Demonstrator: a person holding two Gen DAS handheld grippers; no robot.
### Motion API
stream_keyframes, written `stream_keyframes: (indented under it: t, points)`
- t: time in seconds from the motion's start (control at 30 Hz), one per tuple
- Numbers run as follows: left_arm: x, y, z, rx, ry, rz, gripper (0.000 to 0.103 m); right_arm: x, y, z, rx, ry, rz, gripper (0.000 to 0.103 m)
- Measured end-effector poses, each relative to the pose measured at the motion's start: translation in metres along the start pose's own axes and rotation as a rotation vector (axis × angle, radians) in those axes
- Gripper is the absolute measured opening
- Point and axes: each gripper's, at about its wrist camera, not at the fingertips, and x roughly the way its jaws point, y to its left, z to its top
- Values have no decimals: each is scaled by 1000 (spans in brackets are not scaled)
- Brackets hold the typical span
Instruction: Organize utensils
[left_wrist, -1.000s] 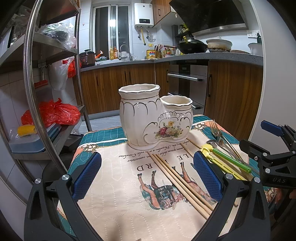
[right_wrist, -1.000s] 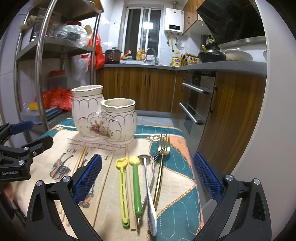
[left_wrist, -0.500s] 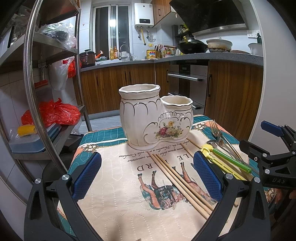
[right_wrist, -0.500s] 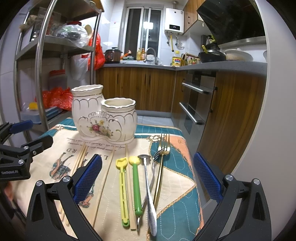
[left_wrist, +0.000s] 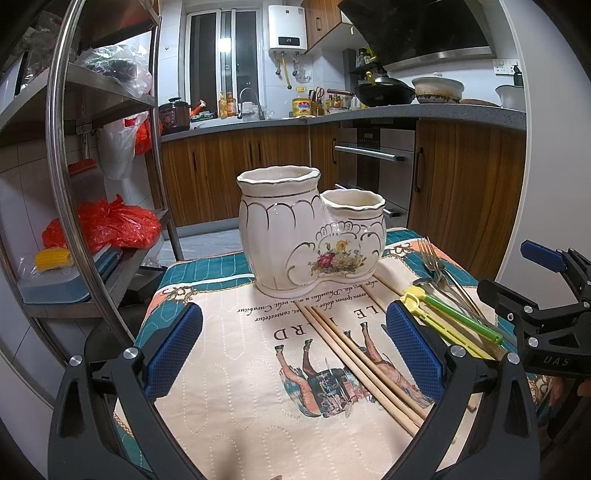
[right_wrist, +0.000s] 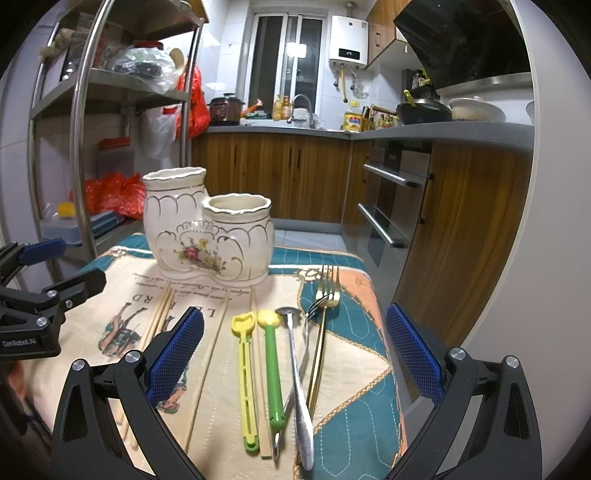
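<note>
Both the left tool (left_wrist: 293, 350) and right tool (right_wrist: 295, 350) are hanging wide open and empty, seemingly lining up on chopsticks (left_wrist: 364, 363) and cutlery (right_wrist: 295, 369) laid before the ceramic holder (right_wrist: 207, 232).

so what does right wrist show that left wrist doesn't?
Right wrist only: the full row of utensils, yellow tool, green tool, silver spoon and gold fork end to end, plus the left claw at the frame's left edge.
Left wrist only: the right claw at its right edge, and the chopsticks running between its own pads.
Both: the holder, nothing showing above its rims, and the cloth.
</note>
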Motion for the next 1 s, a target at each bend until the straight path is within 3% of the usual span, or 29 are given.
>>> stream_keyframes:
  t: [0.2,0.37,0.67,0.87,1.0]
  points:
    - [5,-1,-2,19,-2,26,98,0,-2,-3,5,-11,-25,98]
    - [3,-4,5,96,-5,66,98,-8,-11,5,5,-22,-58,98]
    - [-8,16,54,74,-20,2,98,-25,-39,33,-36,4,-75,98]
    - [-5,19,75,113,-3,-60,98,-13,-36,50,-89,53,0,98]
    - [9,19,69,136,103,-67,98,-2,-33,53,-99,93,40,98]
